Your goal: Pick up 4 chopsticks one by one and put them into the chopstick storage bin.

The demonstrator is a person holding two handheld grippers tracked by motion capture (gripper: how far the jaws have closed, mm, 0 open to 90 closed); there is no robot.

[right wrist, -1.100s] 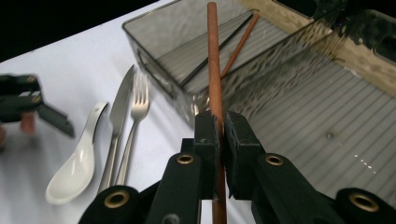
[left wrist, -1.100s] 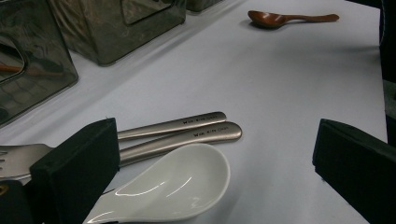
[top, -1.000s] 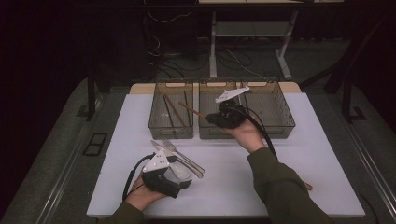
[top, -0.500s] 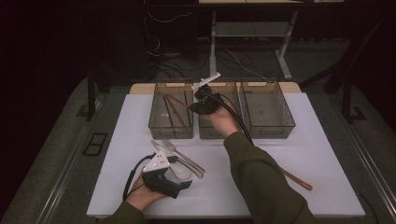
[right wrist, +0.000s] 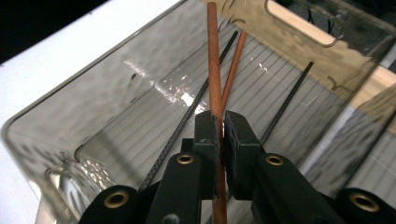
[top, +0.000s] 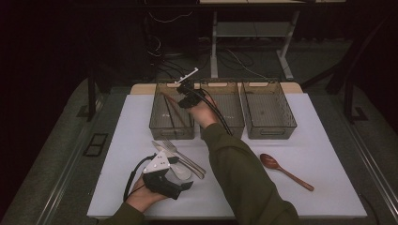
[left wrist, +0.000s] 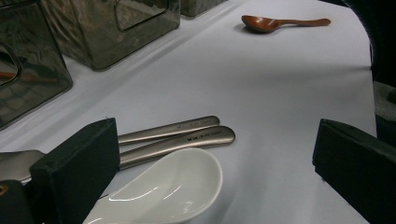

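The right gripper (right wrist: 218, 122) is clamped shut on a brown chopstick (right wrist: 214, 65), held over the left bin (top: 159, 119). The stick is pointed lengthwise down into that bin, judged so that it can drop flat among the chopsticks already lying there: another brown one (right wrist: 233, 63) and two black ones (right wrist: 286, 102). Right of the left bin, the middle bin (top: 230, 108) and far bin (top: 272, 110) stand. Nearer than the left bin, the left gripper (top: 165, 176) is held with jaws wide apart, nothing gripped, over a white spoon (left wrist: 163, 189) beside metal handles (left wrist: 187, 135). A wooden spoon (top: 284, 169) lies well right
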